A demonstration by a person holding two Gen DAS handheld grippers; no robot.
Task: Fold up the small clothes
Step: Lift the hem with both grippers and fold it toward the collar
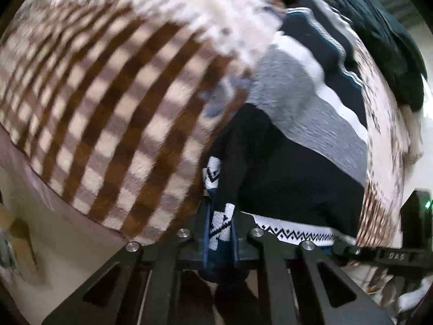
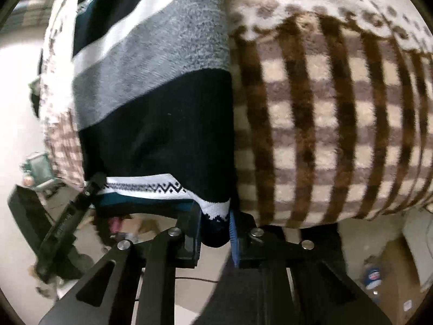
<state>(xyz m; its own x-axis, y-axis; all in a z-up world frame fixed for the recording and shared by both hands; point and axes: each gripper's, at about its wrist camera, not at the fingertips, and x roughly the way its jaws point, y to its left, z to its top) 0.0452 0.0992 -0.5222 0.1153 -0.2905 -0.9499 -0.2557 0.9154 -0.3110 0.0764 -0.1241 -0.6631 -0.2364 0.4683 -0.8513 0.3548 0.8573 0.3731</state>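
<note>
Striped knit sweater [image 2: 151, 86], banded in black, grey, white and teal with a white zigzag-patterned hem, lies spread over a fleecy brown-and-cream checked blanket [image 2: 333, 124] that covers the work surface. Its hem hangs just over the near edge of the blanket, towards both cameras.

Both hand-held tools grip that hem. The left gripper [image 1: 219, 233] is closed narrowly on a bunched fold of the patterned edge, its blue pads [image 1: 207, 233] pressing the fabric from either side. From the left wrist view the sweater's black band rises away from the jaws, with the grey and white stripes beyond it and a dark garment [image 1: 389, 35] heaped at the far end of the blanket.

The right gripper [image 2: 215, 230] pinches the opposite corner of the hem, where the white zigzag trim folds down between its fingers; the jaws are drawn in tight on the cloth. In the right wrist view the left tool shows at the lower left, clamped on the other end of the same hem.

Beneath the blanket's edge lies a pale floor [image 2: 16, 108] with scattered clutter, including a blue-labelled bottle [image 2: 372, 277] beside a cardboard box [image 2: 392, 268]. Both views are slightly smeared by motion blur.
</note>
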